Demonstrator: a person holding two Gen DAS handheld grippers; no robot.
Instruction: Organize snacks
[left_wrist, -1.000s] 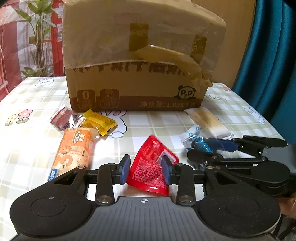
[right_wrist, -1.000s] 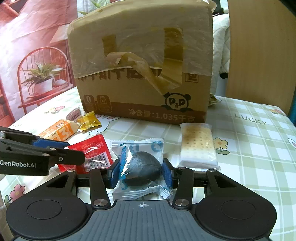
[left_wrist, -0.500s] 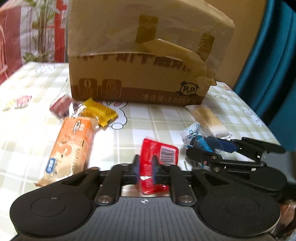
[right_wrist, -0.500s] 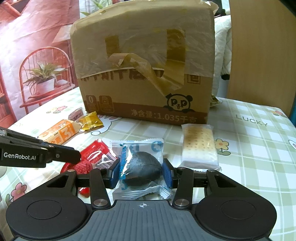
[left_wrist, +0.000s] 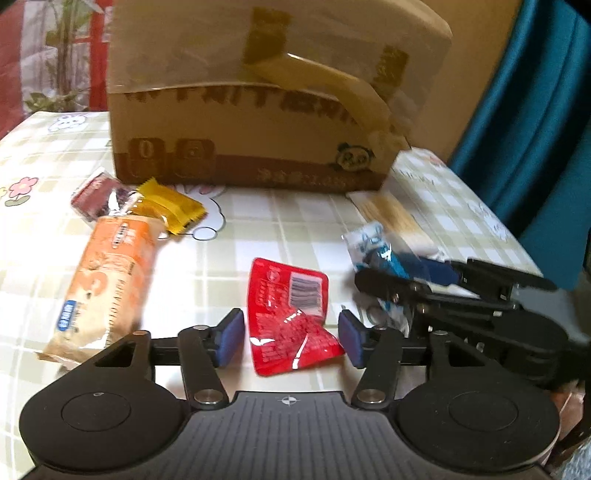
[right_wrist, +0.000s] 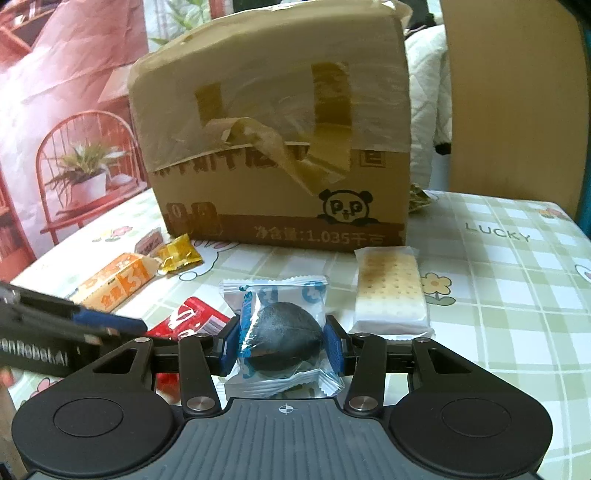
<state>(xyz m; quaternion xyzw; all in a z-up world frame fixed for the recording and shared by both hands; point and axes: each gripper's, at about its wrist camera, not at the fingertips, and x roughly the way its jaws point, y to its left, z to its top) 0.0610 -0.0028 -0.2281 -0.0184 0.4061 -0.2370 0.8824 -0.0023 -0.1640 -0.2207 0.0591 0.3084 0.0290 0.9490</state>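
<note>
A red snack packet (left_wrist: 291, 317) lies flat on the checked tablecloth between the blue pads of my left gripper (left_wrist: 291, 338), whose jaws are opening; the pads stand clear of the packet on both sides. My right gripper (right_wrist: 282, 341) is shut on a clear-and-blue wrapper holding a dark round snack (right_wrist: 282, 334). In the left wrist view the right gripper (left_wrist: 417, 280) sits just right of the red packet. The red packet (right_wrist: 195, 319) shows partly under the left gripper's arm in the right wrist view.
A taped cardboard box (right_wrist: 273, 147) stands at the back of the table. An orange biscuit pack (left_wrist: 107, 280), a yellow packet (left_wrist: 170, 210) and a dark red packet (left_wrist: 96, 195) lie at left. A pale cracker pack (right_wrist: 389, 291) lies right of my right gripper.
The left gripper squeezed the red packet half a second ago, then spread its jaws; the packet now lies flat and turned, barcode up. The right gripper kept its grip and place.
</note>
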